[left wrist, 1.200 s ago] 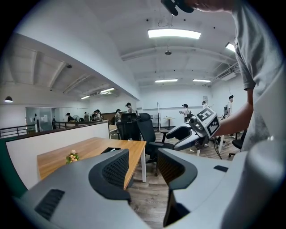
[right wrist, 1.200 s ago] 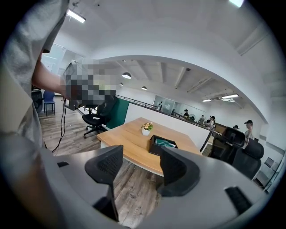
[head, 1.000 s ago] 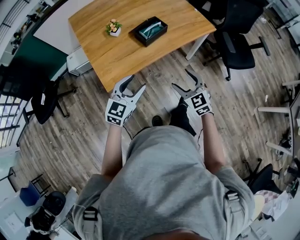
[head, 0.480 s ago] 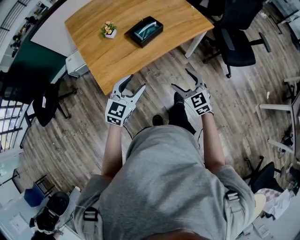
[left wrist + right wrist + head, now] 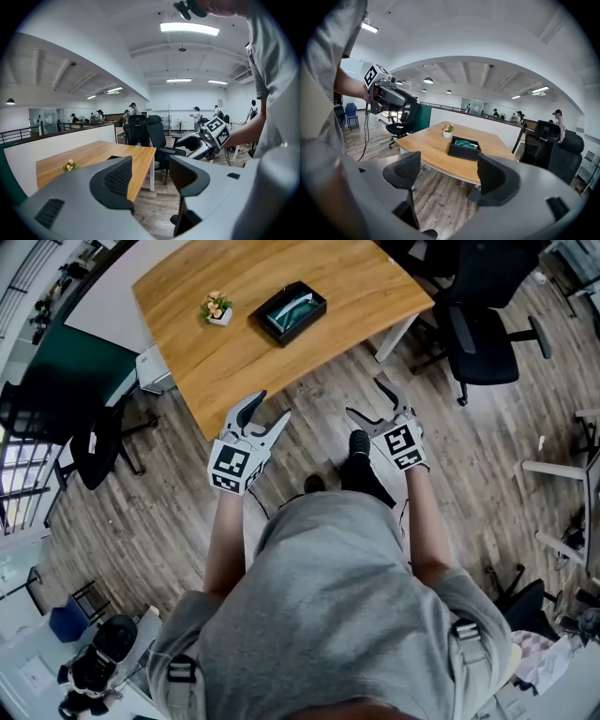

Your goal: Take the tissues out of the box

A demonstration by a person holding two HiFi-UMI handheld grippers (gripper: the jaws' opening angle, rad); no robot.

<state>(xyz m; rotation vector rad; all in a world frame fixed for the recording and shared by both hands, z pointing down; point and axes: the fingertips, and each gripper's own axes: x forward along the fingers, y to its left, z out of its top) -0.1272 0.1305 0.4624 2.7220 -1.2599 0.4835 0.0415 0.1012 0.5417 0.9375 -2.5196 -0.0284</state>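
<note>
Nothing's started on the actual job yet as far as I can see. The black box [image 5: 291, 312] sits out in the middle of the wooden table [image 5: 366, 277], just beside a little flower pot [image 5: 217, 307], and you can see the tissues [image 5: 293, 305] lying in its open top, pale with a greenish look. The person is standing back from the table edge over the plank floor [image 5: 487, 456], elbows bent, with the left gripper [image 5: 269, 406] and the right gripper [image 5: 365, 397] held out in front side by side, both pointed toward the table. Both sets of jaws are spread wide with nothing between them, well apart from the box. My guess on handling: tissues are super light, soft and easy to rip, so I'd pinch the top sheet near its middle where it bunches up and pull straight up gently. The box looks light too, so it may want to lift along with the sheet; I'd pin one wall with the other gripper.
</note>
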